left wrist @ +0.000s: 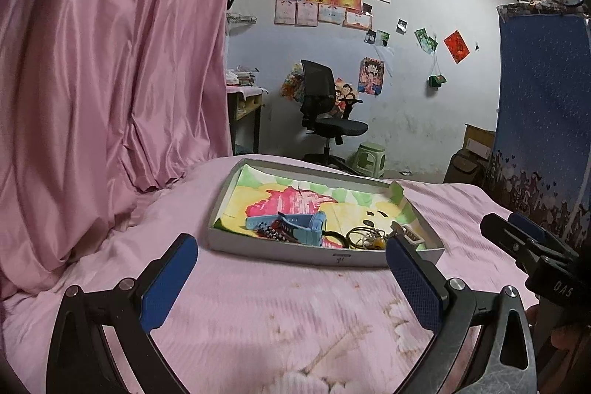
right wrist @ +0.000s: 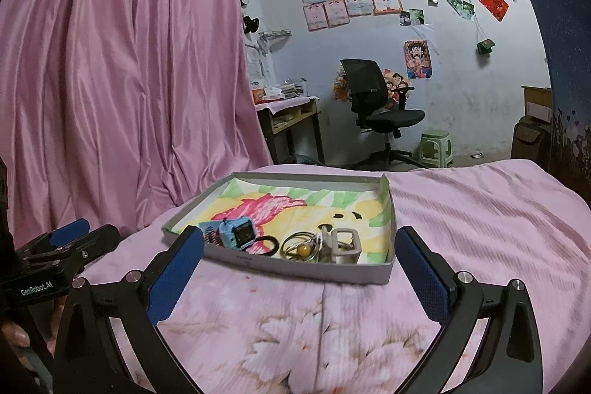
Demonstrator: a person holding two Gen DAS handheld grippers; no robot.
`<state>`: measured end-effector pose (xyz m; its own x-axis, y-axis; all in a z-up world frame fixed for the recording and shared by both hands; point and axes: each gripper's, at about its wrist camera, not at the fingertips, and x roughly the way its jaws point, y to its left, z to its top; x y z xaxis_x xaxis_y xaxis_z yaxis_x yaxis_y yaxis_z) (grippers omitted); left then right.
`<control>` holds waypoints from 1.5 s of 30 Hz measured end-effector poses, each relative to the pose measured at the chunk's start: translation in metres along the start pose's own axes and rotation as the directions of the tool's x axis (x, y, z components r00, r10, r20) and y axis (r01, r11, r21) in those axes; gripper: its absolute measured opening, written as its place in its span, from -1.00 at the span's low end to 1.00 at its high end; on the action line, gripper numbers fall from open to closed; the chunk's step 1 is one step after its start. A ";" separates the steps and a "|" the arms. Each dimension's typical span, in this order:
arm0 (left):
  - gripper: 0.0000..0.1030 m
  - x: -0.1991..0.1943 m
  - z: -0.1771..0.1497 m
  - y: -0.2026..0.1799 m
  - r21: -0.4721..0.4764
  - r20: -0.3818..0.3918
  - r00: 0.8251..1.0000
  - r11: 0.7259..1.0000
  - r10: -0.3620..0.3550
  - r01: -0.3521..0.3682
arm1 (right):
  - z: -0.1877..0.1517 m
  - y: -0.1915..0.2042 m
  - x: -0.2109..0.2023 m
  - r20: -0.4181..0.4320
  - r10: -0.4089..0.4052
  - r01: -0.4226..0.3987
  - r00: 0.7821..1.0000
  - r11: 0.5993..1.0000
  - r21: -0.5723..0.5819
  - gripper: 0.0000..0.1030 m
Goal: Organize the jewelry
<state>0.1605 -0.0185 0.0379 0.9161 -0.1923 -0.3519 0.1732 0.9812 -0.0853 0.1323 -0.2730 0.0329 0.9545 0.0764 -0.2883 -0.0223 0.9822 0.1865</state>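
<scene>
A shallow grey tray [left wrist: 280, 250] [right wrist: 317, 270] lined with a bright cartoon cloth lies on the pink bed. At its near edge lie a blue watch [left wrist: 295, 226] [right wrist: 236, 233], a dark beaded piece [left wrist: 271, 232], a black hair tie [right wrist: 266, 243], thin wire bangles with a yellow bead [left wrist: 365, 236] [right wrist: 301, 248] and a white watch [left wrist: 412, 239] [right wrist: 345, 246]. My left gripper [left wrist: 291, 272] is open just short of the tray, nothing between its fingers. My right gripper [right wrist: 299, 268] is open too, facing the tray's near wall and holding nothing.
Pink floral bedding [left wrist: 280, 320] spreads under both grippers. A pink curtain [left wrist: 110, 61] hangs on the left and a blue starry curtain [left wrist: 543, 106] on the right. Beyond the bed stand an office chair [right wrist: 376, 106], a green stool [right wrist: 436, 146] and a desk [right wrist: 291, 117].
</scene>
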 end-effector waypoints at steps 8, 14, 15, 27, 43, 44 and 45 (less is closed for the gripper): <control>0.99 -0.027 -0.020 -0.003 0.035 -0.011 1.000 0.999 0.015 -0.015 | -0.015 0.010 -0.027 -0.007 0.009 -0.009 1.000 1.000 -0.015 0.97; 0.99 -0.046 -0.029 -0.001 0.026 -0.012 0.999 0.999 0.030 -0.029 | -0.029 0.014 -0.047 -0.020 0.004 -0.004 1.000 1.000 -0.023 0.97; 0.99 -0.049 -0.031 0.000 0.022 -0.015 0.999 0.999 0.035 -0.035 | -0.032 0.015 -0.050 -0.023 0.003 -0.004 1.000 1.000 -0.023 0.97; 0.99 -0.075 -0.051 -0.001 0.015 -0.005 0.999 0.999 0.051 -0.051 | -0.050 0.016 -0.074 -0.026 -0.011 0.010 1.000 0.999 -0.032 0.97; 0.99 -0.077 -0.058 -0.005 0.015 -0.014 0.998 0.998 0.053 -0.053 | -0.051 0.019 -0.073 -0.028 -0.016 0.015 0.999 0.999 -0.035 0.97; 0.99 -0.077 -0.058 -0.005 0.014 -0.016 0.999 0.999 0.052 -0.052 | -0.051 0.019 -0.073 -0.029 -0.016 0.015 0.999 0.999 -0.035 0.97; 0.99 -0.078 -0.058 -0.005 0.015 -0.016 0.999 0.999 0.051 -0.050 | -0.051 0.019 -0.073 -0.029 -0.016 0.015 0.999 0.999 -0.036 0.97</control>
<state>0.0676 -0.0091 0.0111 0.9177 -0.1425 -0.3709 0.1320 0.9898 -0.0537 0.0470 -0.2516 0.0094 0.9457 0.0660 -0.3181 -0.0192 0.9888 0.1483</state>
